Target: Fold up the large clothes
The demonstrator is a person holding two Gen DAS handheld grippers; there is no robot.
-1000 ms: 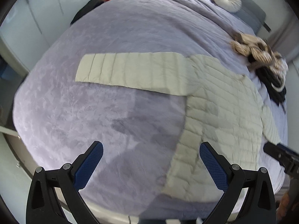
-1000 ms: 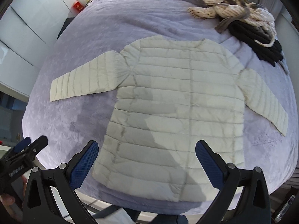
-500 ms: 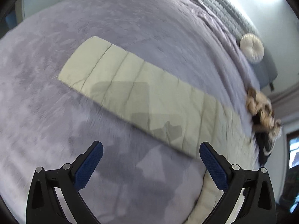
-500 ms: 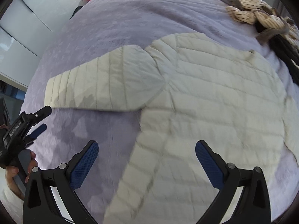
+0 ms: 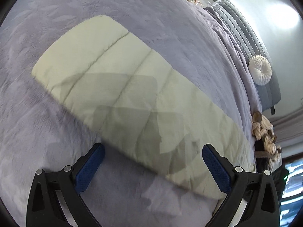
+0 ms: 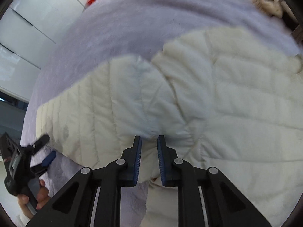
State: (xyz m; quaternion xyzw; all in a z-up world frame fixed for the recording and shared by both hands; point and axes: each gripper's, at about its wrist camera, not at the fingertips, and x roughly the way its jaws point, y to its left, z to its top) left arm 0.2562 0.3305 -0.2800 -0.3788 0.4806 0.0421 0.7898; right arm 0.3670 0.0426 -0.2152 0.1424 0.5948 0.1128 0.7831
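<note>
I have the cream quilted jacket (image 6: 217, 94) flat on the lavender bed (image 5: 170, 28). My right tool (image 6: 149, 152) has just been closing, pinching fabric at the armpit. Left tool (image 5: 153, 162) stands open over the sleeve (image 5: 106, 79); grip it near the cuff, fold inward.

Bare bedspread (image 5: 170, 28) lies open around the jacket sleeve (image 5: 113, 87); a clothes pile (image 5: 265, 136) and round cushion (image 5: 259, 72) crowd the far edge.

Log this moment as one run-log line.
right gripper: closing on jacket at armpit | left gripper: open over sleeve | fold: not begun
</note>
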